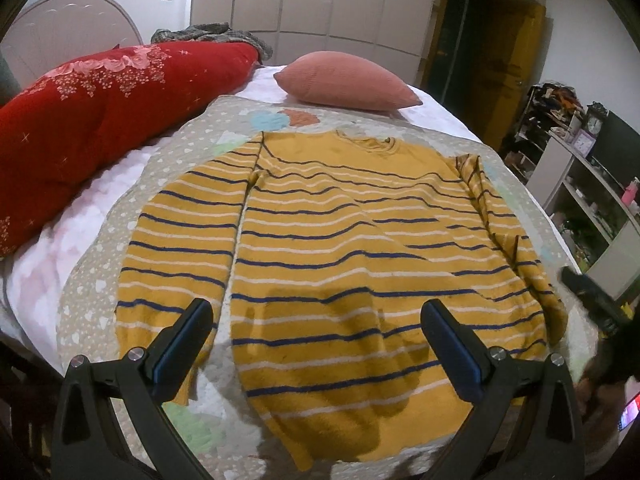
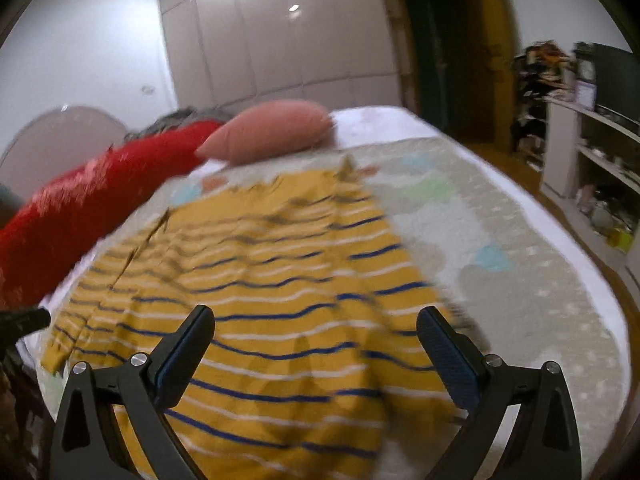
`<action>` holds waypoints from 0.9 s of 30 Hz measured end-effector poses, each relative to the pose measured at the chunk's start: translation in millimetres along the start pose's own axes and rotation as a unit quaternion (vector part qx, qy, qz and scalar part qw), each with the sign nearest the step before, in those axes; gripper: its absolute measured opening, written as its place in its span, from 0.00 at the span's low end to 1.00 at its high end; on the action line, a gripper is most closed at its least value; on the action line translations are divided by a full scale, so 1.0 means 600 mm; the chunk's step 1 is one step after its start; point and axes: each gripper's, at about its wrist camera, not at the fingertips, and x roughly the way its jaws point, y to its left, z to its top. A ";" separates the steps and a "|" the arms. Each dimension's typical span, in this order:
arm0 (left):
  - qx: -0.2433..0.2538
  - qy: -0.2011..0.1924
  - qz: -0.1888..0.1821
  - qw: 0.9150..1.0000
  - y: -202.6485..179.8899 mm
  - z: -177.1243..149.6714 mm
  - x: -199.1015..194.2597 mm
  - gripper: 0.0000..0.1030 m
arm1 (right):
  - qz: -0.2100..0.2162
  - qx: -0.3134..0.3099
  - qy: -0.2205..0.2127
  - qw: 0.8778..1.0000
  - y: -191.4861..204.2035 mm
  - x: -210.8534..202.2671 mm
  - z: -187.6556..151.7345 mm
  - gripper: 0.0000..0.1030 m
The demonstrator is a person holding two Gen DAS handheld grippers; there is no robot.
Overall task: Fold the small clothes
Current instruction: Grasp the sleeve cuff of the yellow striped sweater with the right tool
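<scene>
A small yellow sweater (image 1: 340, 248) with blue and white stripes lies flat on a patterned quilt (image 1: 92, 280), neck toward the far end, both sleeves laid along its sides. My left gripper (image 1: 316, 320) hovers open above the hem, nothing between its fingers. At the right edge of the left wrist view a dark blurred shape is the right gripper (image 1: 592, 292). The right wrist view is blurred by motion: the sweater (image 2: 272, 300) lies below my right gripper (image 2: 316, 324), which stands open and empty over the hem's right part.
A pink cushion (image 1: 344, 82) sits on the bed beyond the neck, and a red quilted bedcover (image 1: 100, 120) runs along the left side. White shelves (image 1: 580, 192) with clutter stand right of the bed. Wardrobe doors (image 1: 312, 4) fill the far wall.
</scene>
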 end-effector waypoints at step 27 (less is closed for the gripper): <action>-0.041 0.048 0.013 0.998 0.054 -0.016 0.040 1.00 | -0.196 0.114 0.048 0.973 -0.218 0.090 0.080 0.09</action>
